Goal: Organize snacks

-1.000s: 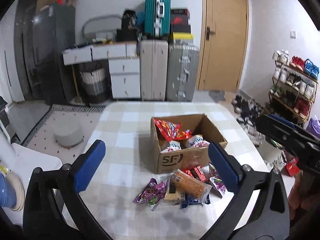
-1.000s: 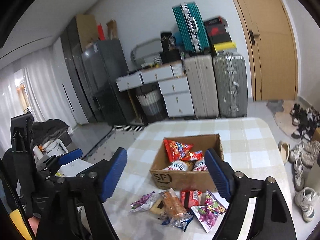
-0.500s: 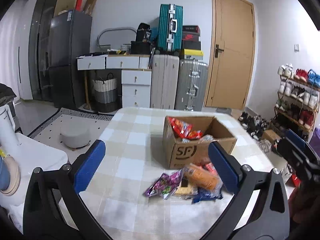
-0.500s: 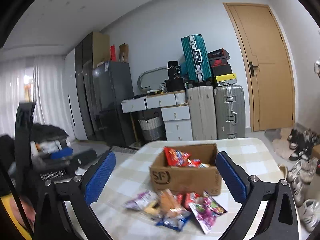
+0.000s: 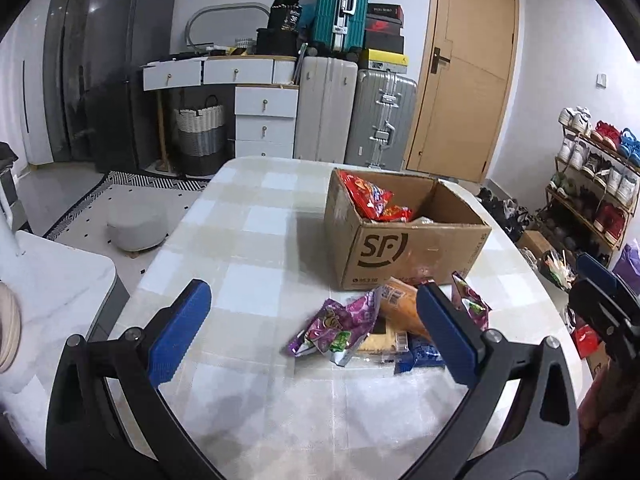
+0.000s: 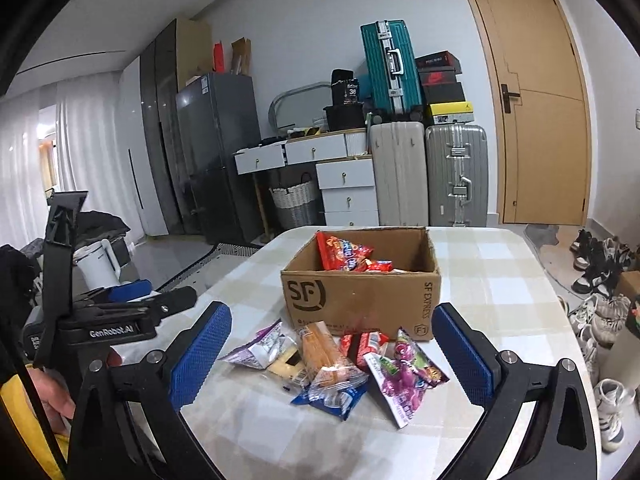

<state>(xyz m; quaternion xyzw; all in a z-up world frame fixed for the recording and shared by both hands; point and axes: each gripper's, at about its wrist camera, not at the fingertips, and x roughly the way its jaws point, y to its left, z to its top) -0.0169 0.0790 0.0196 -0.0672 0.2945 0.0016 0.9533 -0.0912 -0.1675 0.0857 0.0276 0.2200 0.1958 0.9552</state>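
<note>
A brown SF cardboard box (image 5: 408,252) (image 6: 360,300) stands on a checked table (image 5: 248,240) (image 6: 492,272) and holds red snack bags (image 5: 372,200) (image 6: 344,254). Loose snack packets lie in front of it: a purple one (image 5: 336,326), an orange one (image 6: 324,356), a pink-purple one (image 6: 404,376). My left gripper (image 5: 312,334) is open and empty, low over the table before the pile. My right gripper (image 6: 332,350) is open and empty, also facing the pile. Each gripper shows at the other view's edge.
Suitcases (image 5: 352,112), a white drawer unit (image 5: 264,120) and a door (image 5: 460,72) stand behind the table. A shoe rack (image 5: 592,176) is at the right. A grey stool (image 5: 136,228) and a white kettle (image 6: 100,264) are at the left.
Both grippers have come lower and closer to the snack pile; the box and packets look larger. Nothing was taken hold of.
</note>
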